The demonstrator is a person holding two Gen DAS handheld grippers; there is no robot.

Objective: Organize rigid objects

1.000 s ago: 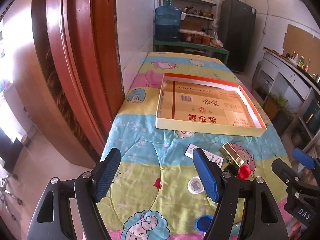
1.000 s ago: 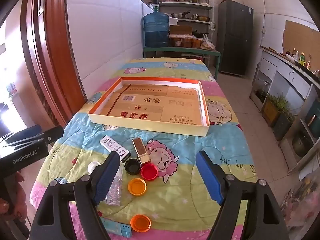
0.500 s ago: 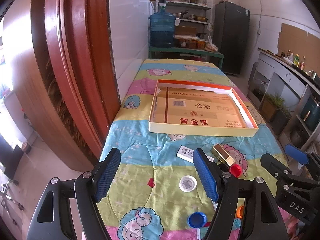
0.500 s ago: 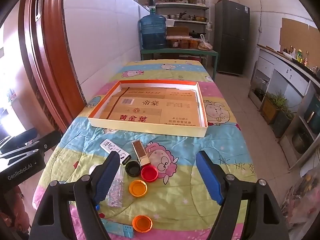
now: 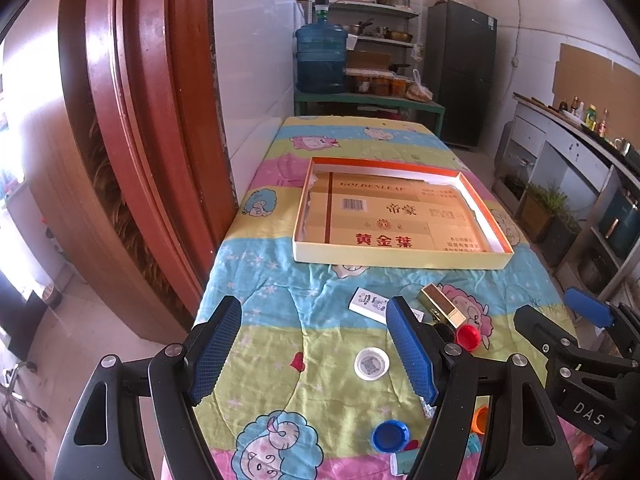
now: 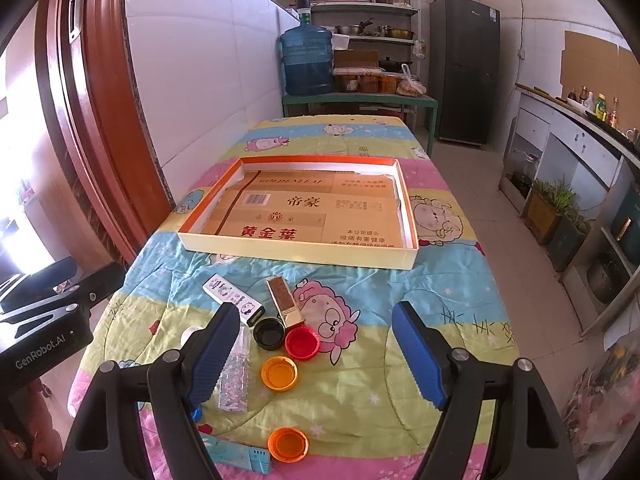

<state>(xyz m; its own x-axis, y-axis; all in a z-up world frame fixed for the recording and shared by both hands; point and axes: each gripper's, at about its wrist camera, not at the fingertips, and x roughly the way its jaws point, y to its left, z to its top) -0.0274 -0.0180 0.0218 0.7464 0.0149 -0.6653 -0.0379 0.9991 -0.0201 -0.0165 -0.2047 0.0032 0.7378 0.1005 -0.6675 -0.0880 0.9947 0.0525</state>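
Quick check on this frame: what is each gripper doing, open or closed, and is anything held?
Left gripper: open, holding nothing, above the quilt-covered table.
Right gripper: open, holding nothing, above the bottle caps.

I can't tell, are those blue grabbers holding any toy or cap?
No. The left hand-held gripper and right hand-held gripper are both open, holding nothing.

Bright daylight, left-edge glare, fisheye warping

A lived-in home kitchen: a dark fridge stands by open shelves of pots and jars, a blue water jug (big dispenser kind) beside them, bottles along the counter.
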